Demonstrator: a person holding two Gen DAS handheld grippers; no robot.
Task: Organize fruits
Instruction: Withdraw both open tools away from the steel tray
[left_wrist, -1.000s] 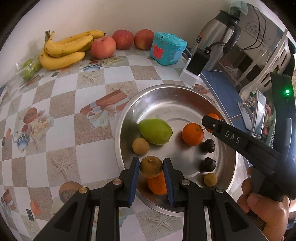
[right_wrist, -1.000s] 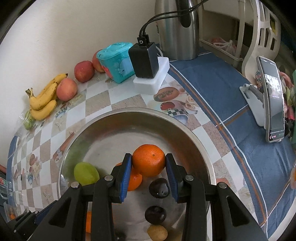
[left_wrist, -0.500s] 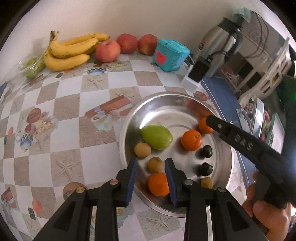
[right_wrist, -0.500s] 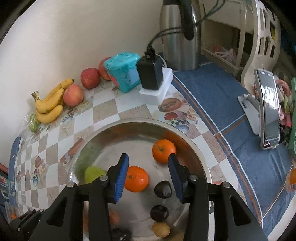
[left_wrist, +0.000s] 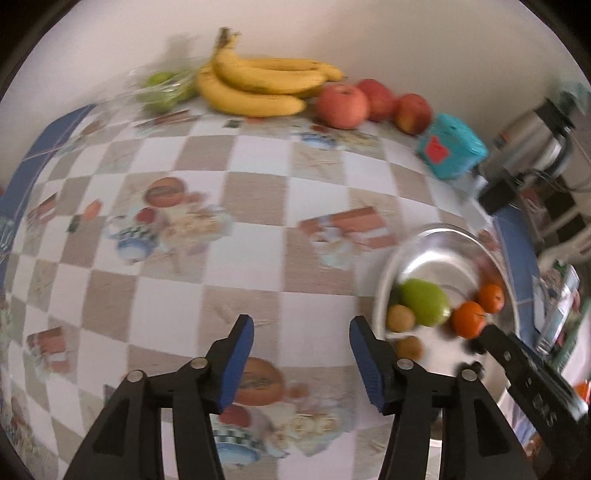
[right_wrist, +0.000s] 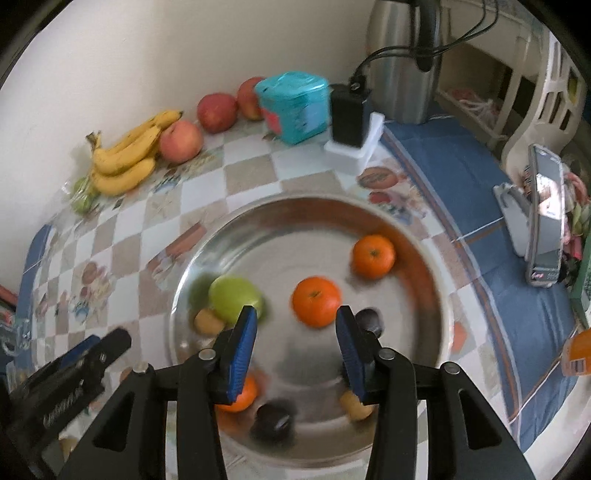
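Both tongs are now standing empty, their fruit left in the metal bowl (right_wrist: 413, 236).

The left tongs (left_wrist: 301, 349), clamped on a small brown fruit a second ago, are swinging out over the checkered desk (left_wrist: 207, 295) with jaws opening and nothing between them. The right tongs (right_wrist: 295, 332), having released an orange (right_wrist: 373, 256), are hovering apart above the bowl near a second orange (right_wrist: 316, 301). Motion blur is smearing the green fruit (right_wrist: 234, 297); the right tongs' fingers are partly hiding the dark fruits and a third orange.
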